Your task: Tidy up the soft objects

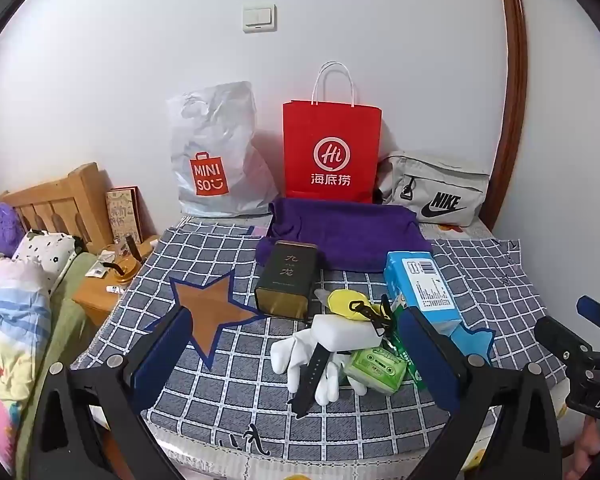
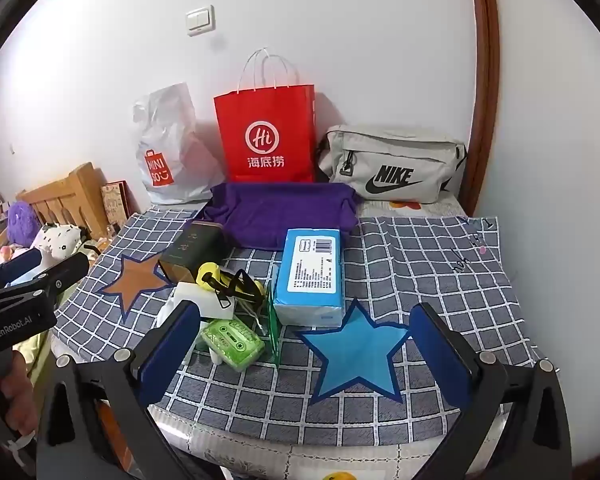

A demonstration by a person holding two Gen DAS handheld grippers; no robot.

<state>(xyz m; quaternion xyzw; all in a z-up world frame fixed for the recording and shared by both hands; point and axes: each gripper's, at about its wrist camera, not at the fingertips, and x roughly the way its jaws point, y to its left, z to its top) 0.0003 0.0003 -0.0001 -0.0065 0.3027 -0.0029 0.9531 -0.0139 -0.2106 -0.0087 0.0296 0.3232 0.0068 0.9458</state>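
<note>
A folded purple towel [image 1: 344, 232] [image 2: 284, 212] lies at the back of the checked cloth. A white glove [image 1: 320, 360] lies in a small pile with a white block [image 1: 346, 330], a yellow tag [image 1: 346, 302] and a green cassette-print pouch [image 1: 376, 368] [image 2: 232, 340]. A blue tissue pack [image 1: 424, 284] [image 2: 312, 276] lies beside the pile. My left gripper [image 1: 300, 356] is open, low over the front of the table, the pile between its fingers. My right gripper [image 2: 306, 344] is open over the blue star patch [image 2: 356, 352].
A dark tea tin [image 1: 286, 280] stands by the towel. A Miniso plastic bag [image 1: 216, 152], a red paper bag [image 1: 332, 152] and a grey Nike pouch [image 1: 432, 188] stand against the back wall. A bed [image 1: 12, 300] with bedding is left of the table.
</note>
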